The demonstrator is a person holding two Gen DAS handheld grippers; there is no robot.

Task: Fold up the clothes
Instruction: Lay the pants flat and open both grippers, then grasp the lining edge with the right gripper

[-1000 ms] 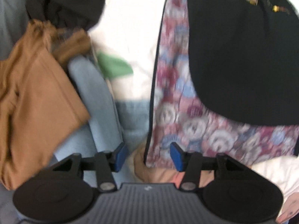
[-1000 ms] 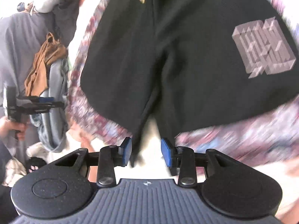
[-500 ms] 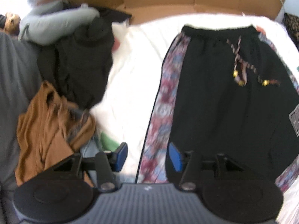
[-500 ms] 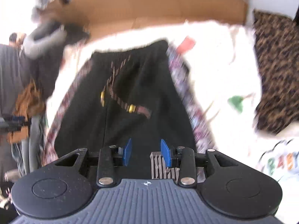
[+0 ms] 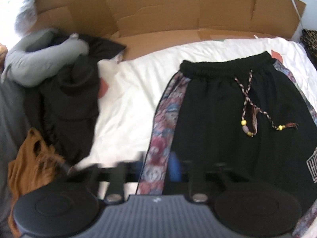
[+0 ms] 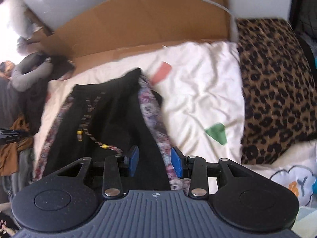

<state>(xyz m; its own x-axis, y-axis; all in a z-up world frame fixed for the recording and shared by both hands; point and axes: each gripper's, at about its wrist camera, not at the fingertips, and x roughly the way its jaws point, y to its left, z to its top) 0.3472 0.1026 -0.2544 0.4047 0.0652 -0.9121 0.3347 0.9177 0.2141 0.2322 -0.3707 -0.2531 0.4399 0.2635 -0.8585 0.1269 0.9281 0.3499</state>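
Observation:
Black shorts [image 5: 218, 119] with floral side stripes lie flat on the white sheet [image 5: 128, 99], waistband at the far end and a beaded drawstring [image 5: 247, 107] on top. My left gripper [image 5: 156, 167] hovers low over the shorts' left floral stripe [image 5: 164, 119]. Its fingers are motion-blurred and still apart, with the stripe showing between them. In the right wrist view the shorts [image 6: 115, 119] run away from my right gripper [image 6: 155, 162], which stands open over the right floral stripe [image 6: 152, 115], black cloth and stripe between its blue pads [image 6: 133, 159].
A pile of black [image 5: 71, 103], grey [image 5: 39, 63] and brown [image 5: 29, 164] clothes lies left of the sheet. Flattened cardboard [image 5: 168, 15] lines the back. A leopard-print cushion [image 6: 277, 83] sits at the right. The left gripper [image 6: 10, 135] shows at the far left edge.
Both views have swung from the leg hems up to the whole shorts and waistband. The left fingers have come closer together and are blurred. The right fingers have spread slightly.

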